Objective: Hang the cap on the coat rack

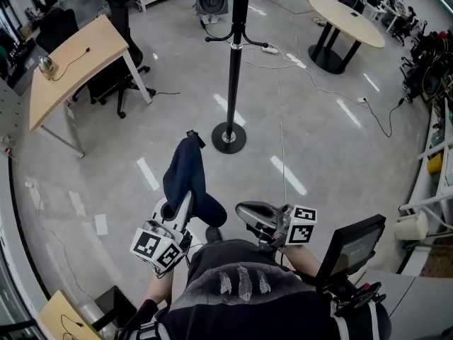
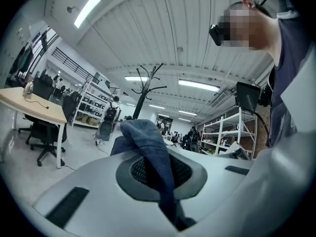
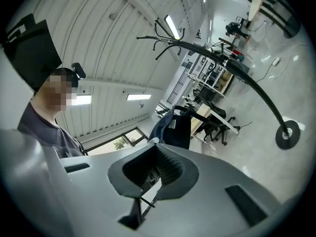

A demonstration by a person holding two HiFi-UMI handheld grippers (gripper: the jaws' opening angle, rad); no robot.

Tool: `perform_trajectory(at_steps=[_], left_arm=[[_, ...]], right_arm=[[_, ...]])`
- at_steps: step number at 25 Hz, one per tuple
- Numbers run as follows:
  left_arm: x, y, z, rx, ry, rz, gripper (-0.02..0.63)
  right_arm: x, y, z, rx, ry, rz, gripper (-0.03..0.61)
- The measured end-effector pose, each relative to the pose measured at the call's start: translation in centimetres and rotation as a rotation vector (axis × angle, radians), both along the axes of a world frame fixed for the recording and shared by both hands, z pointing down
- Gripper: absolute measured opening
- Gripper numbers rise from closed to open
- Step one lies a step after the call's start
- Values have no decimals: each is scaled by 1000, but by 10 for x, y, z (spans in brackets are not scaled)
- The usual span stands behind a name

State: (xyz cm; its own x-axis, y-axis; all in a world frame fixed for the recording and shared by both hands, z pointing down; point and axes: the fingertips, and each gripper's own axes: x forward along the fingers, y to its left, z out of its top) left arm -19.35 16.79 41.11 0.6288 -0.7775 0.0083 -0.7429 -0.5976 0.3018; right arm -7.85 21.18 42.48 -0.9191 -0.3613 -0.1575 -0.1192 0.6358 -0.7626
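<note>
In the head view, my left gripper (image 1: 182, 207) is shut on a dark blue cap (image 1: 185, 178), which stands up from the jaws in front of the person's chest. In the left gripper view, the cap's fabric (image 2: 148, 147) runs down into the closed jaws of that gripper (image 2: 162, 179). The black coat rack (image 1: 234, 55) stands on its round base (image 1: 228, 138) on the floor, just beyond the cap; its hooks (image 2: 146, 85) show past the cap. My right gripper (image 1: 245, 212) sits to the right, shut with nothing in it (image 3: 153, 174). The right gripper view shows the cap (image 3: 176, 126) and the rack (image 3: 232, 68).
A wooden desk (image 1: 71, 62) with a black office chair (image 1: 117, 76) stands at the far left. At the far right is a round table (image 1: 347, 20). Cables (image 1: 283, 62) trail across the glossy floor behind the rack. A black monitor (image 1: 352, 248) is close at the right.
</note>
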Motion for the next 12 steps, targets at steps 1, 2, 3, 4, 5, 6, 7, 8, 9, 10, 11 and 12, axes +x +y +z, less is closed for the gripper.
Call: perform_trajectory(at_steps=[1,2,3,4,5,6,7,8,9,10,11,12], left_arm=[[-8,-7,-2,5,5,-5,12],[-14,-15,-3,10,10,-9,12],[-20,-21,-4,14,16,-12,12],[-25,-28,-3,17,23,-12,12],[-29,-33,-2,19,31,-11,12],[-33,-39,1,19,38,-8,12],[-36,-44,4,17,42,-5,12],[-40,-49,7,15,43,-2,12],[-44,-54,10,14,42,1,12],[-48,-58,12,14,42,2,12],[-51,-61,13,16,44,4,12],[-53,-63,12,18,47,5,12]], right_arm=[[-7,-6,-3,5,6,-4,5],[-14,-13,-4,8,14,-8,5],[-20,-18,-5,8,23,-11,5],[-24,-24,-4,6,34,-12,5],[-27,-29,-3,4,45,-10,5],[-30,-34,-1,1,55,-7,5],[-33,-38,1,1,64,-3,5],[-37,-42,2,3,72,0,5],[-40,-46,4,6,78,3,5],[-43,-49,4,9,84,7,5],[-46,-52,4,11,90,11,5],[-47,-55,4,11,93,15,5]])
